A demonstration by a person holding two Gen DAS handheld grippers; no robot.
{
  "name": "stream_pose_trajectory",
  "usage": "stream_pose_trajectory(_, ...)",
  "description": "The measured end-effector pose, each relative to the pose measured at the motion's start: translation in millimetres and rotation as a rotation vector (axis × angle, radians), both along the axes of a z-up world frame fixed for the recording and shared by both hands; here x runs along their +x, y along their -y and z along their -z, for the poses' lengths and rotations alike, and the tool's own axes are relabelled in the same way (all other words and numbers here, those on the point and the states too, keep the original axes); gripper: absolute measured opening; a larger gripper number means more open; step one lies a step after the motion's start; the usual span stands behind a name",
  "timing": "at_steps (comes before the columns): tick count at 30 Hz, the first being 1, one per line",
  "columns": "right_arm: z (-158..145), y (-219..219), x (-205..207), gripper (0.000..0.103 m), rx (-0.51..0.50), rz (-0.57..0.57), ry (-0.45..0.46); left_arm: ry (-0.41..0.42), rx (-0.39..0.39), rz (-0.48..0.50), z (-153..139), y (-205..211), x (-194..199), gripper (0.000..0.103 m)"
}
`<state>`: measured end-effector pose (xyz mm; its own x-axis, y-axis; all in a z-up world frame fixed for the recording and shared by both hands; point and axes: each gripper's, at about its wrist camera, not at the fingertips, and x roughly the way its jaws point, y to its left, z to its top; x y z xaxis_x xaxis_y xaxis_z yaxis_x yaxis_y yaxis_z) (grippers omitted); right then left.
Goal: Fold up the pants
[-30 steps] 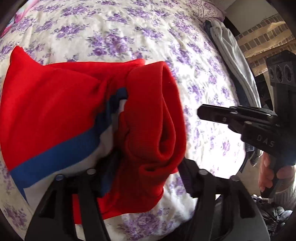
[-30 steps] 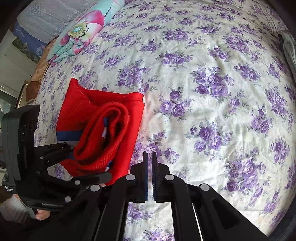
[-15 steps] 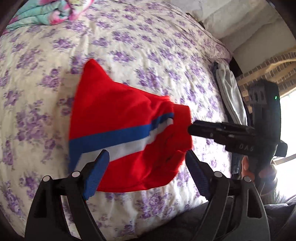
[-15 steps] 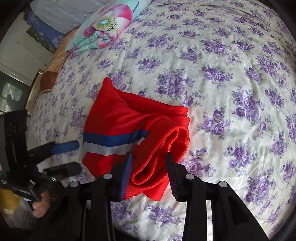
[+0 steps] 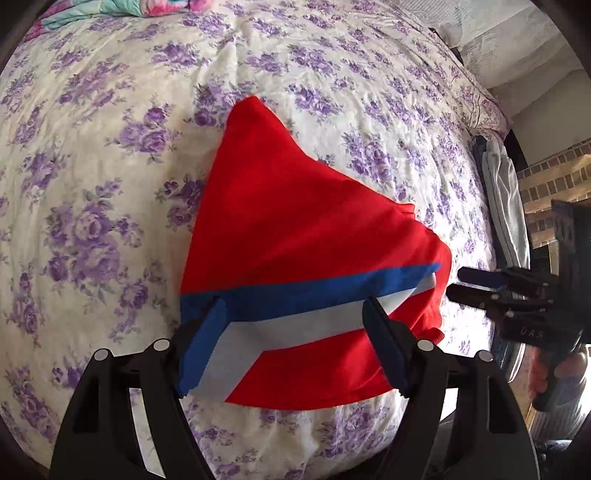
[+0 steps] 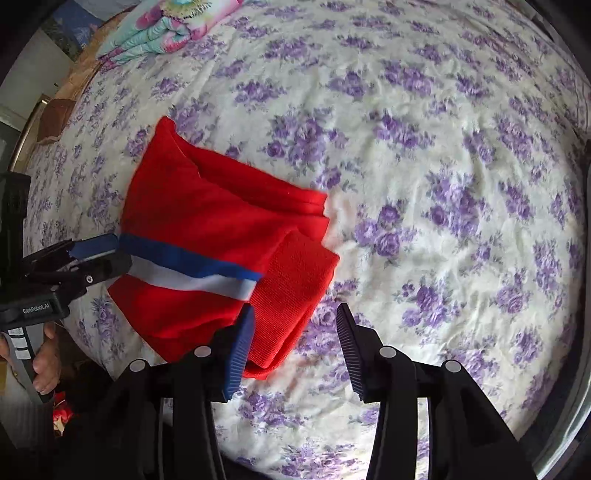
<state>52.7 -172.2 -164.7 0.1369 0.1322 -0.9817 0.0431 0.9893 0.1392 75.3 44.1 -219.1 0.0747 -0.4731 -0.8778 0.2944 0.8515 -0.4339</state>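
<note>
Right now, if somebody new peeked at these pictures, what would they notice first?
The bright red pants, folded into a bundle with a blue and white stripe, lying in the middle of the purple-flowered bedspread. Next, the two black claws: the left claw open at the near edge of the pants, the right claw open beside their ribbed end. A colourful folded blanket lies at the far corner.

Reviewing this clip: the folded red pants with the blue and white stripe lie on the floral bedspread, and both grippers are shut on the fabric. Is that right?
Not quite. The red pants do lie folded on the floral bedspread, but neither gripper is shut on them. The left wrist view shows the left gripper open; the right wrist view shows the right gripper open too, gripping nothing.
</note>
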Motion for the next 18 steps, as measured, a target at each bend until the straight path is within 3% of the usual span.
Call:
stream_pose_trajectory(3, -29.7, -22.2, 29.1, 0.047, 0.053, -0.103, 0.105, 0.016, -0.04, -0.047, -15.7, -21.8, -9.0, 0.073)
stream_pose_trajectory(7, -19.0, -72.1, 94.4, 0.046, 0.114, -0.25, 0.171, 0.019, -0.066, -0.078, -22.0, -32.8, -18.2, 0.073)
stream_pose_trajectory(12, 31.2, -108.1, 156.7, 0.046, 0.126, -0.256, 0.066, -0.013, -0.099, -0.083, -9.7, -26.1, -18.4, 0.069)
stream_pose_trajectory(14, 49.8, -113.4, 166.3, 0.007, 0.186, -0.243, 0.002, -0.039, -0.095, -0.057, 1.8, -17.9, -18.8, 0.055)
stream_pose_trajectory(16, 53.0, -117.8, 169.8, 0.008, 0.121, -0.23, 0.011, -0.07, -0.092, -0.034, 14.0, -12.6, -22.5, 0.045)
stream_pose_trajectory(18, 53.1, -123.7, 174.3, 0.008, 0.086, -0.207, 0.024, -0.068, -0.073, -0.024, 23.5, -9.6, -27.3, 0.043)
